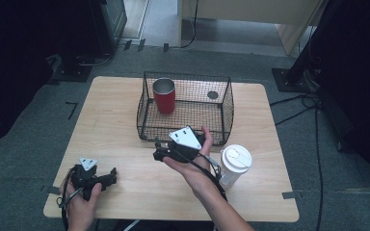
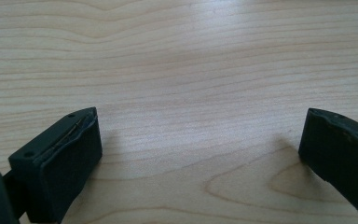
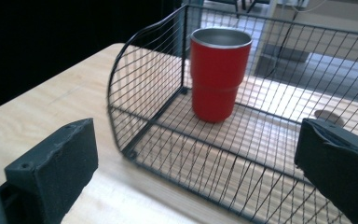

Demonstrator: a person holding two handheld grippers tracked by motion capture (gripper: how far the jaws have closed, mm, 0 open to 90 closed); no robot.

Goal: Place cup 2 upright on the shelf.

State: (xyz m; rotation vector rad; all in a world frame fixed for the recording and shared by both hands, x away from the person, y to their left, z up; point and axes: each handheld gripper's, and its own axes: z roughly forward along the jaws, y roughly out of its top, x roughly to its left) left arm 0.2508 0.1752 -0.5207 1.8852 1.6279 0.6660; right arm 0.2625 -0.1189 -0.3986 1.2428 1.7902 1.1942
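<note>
Two black jaws rise wide apart at the bottom of the right gripper view, framing a red cup [image 3: 220, 74] that stands upright in the far corner of a wire basket [image 3: 144, 93]. From above, the right gripper [image 1: 160, 151] hangs empty at the centre of the frame, just outside the basket's [image 1: 147, 115] open front edge, with the red cup [image 1: 164, 96] at upper centre, inside and close to the basket's left wall. Low at the left of the high view, the left gripper [image 1: 111, 177] rests over the bare wooden table [image 1: 120, 101], its jaws likewise spread and holding nothing. Should the right gripper go in for the cup, the mesh wall beside it leaves little room for a jaw; a snag there could shove the light basket or tip the cup over. At lower right, a white lidded cup [image 1: 234, 163] stands just beside the person's right forearm, where a careless swing could knock it down.
</note>
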